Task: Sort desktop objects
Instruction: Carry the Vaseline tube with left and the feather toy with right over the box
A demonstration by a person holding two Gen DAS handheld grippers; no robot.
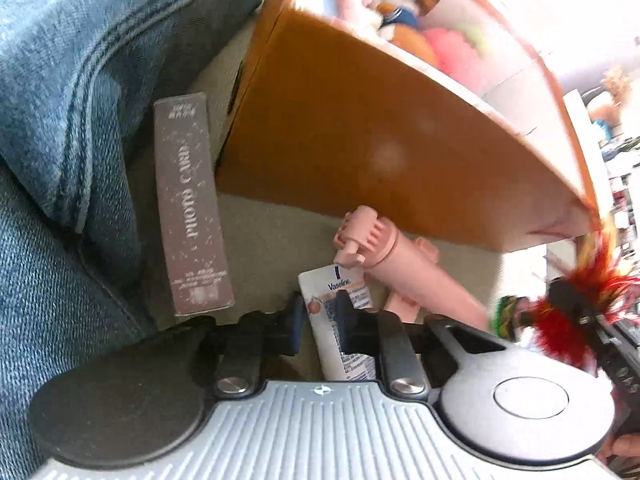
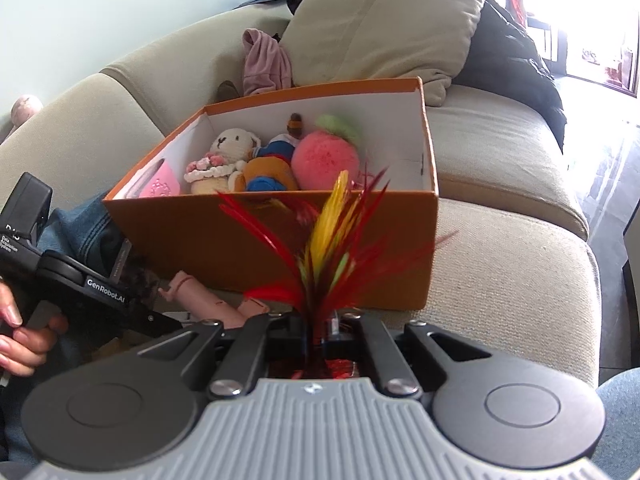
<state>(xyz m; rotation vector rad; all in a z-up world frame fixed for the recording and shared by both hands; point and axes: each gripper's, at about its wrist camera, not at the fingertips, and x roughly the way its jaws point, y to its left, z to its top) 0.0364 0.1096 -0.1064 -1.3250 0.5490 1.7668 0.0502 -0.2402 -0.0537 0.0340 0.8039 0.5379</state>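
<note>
My left gripper (image 1: 322, 320) points down at the sofa seat and is shut on a white Vaseline tube (image 1: 318, 290), a pad pressing on each side of it. Just beyond the tube lies a pink plastic toy (image 1: 404, 264), also seen in the right wrist view (image 2: 204, 300). A brown "Photo Card" box (image 1: 192, 208) lies to the left, beside a denim-clad leg (image 1: 60, 120). My right gripper (image 2: 320, 328) is shut on the base of a red and yellow feather toy (image 2: 332, 236), with the feathers pointing up. Behind it stands an open orange box (image 2: 180, 236).
The orange box (image 1: 360, 152) holds a white plush bunny (image 2: 228, 148), a doll in blue and orange (image 2: 268, 168) and a pink pompom fruit (image 2: 324, 160). It sits on a beige sofa (image 2: 500, 280), with a cushion (image 2: 384, 28) and dark clothing (image 2: 512, 60) behind.
</note>
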